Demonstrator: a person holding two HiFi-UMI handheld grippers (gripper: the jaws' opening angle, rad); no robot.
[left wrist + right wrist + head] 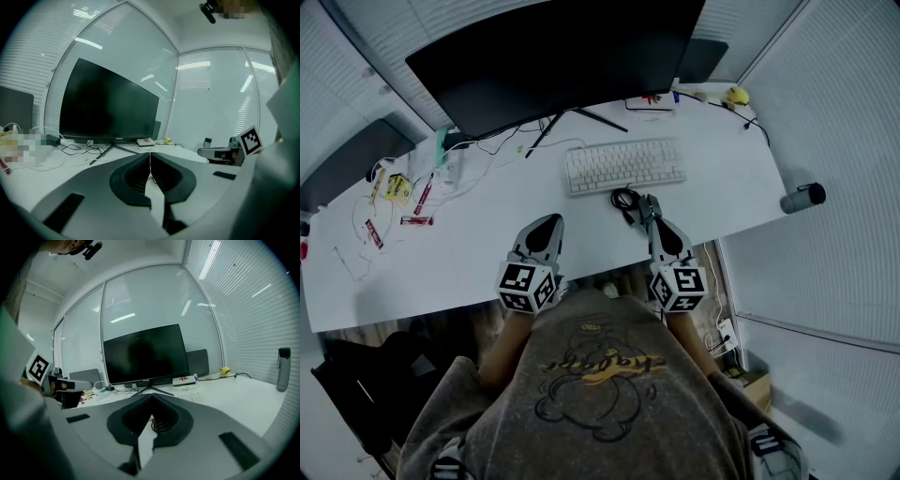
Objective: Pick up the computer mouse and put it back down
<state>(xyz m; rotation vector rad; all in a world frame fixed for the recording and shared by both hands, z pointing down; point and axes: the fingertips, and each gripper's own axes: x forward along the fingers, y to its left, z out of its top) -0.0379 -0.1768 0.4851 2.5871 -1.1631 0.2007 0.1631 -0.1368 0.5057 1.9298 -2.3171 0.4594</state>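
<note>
No computer mouse shows plainly in any view. A coil of black cable (625, 199) lies on the white desk (487, 253) just in front of the keyboard (624, 165). My right gripper (650, 204) rests beside that coil, jaws shut tip to tip. In the right gripper view the right gripper (151, 397) has its tips together, and the cable coil (160, 424) shows through the hollow below them, not gripped. My left gripper (551, 221) lies on the desk to the left, also shut. The left gripper view shows the left gripper (150, 157) with jaws meeting and nothing between them.
A large black monitor (553, 56) stands at the back, its stand legs behind the keyboard. Cables, packets and small items (394, 187) clutter the desk's left. A grey bottle (802, 198) is at the right edge; a white box (649, 101) and a yellow object (736, 95) are at the back.
</note>
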